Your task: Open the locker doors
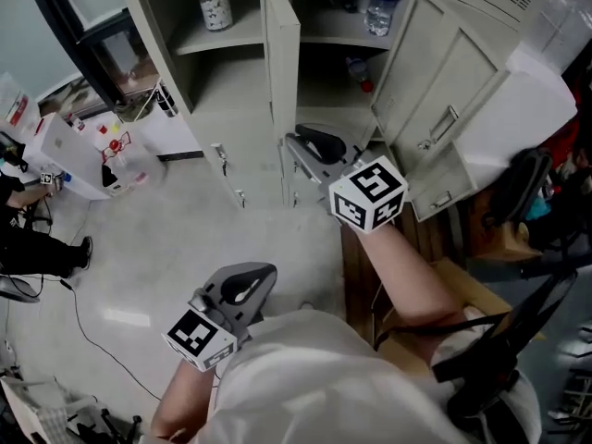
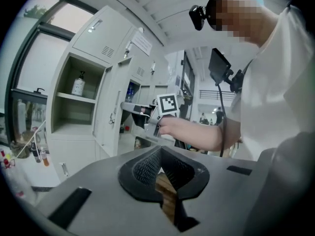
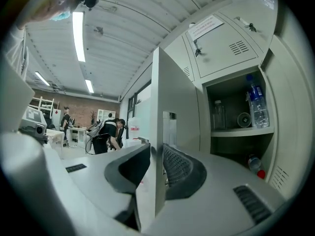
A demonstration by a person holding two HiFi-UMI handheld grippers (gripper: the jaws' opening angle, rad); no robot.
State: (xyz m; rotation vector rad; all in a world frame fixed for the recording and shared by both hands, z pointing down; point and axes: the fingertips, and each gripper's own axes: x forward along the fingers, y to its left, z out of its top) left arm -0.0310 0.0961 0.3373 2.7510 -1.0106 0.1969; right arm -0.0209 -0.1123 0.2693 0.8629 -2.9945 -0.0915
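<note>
The beige lockers stand ahead. The left compartment is open, with a white bottle on its shelf. The right compartment is open too, its door swung far out; a water bottle and a red-capped bottle lie inside. A narrow door stands edge-on between them. My right gripper is low at that middle column. In the right gripper view a door edge sits between the closed pads of the right gripper. My left gripper hangs near my body, shut and empty.
A white table with small items stands at the left, and a seated person is at the left edge. A cable trails across the floor. Wooden boxes and a dark chair crowd the right. Other people work far behind.
</note>
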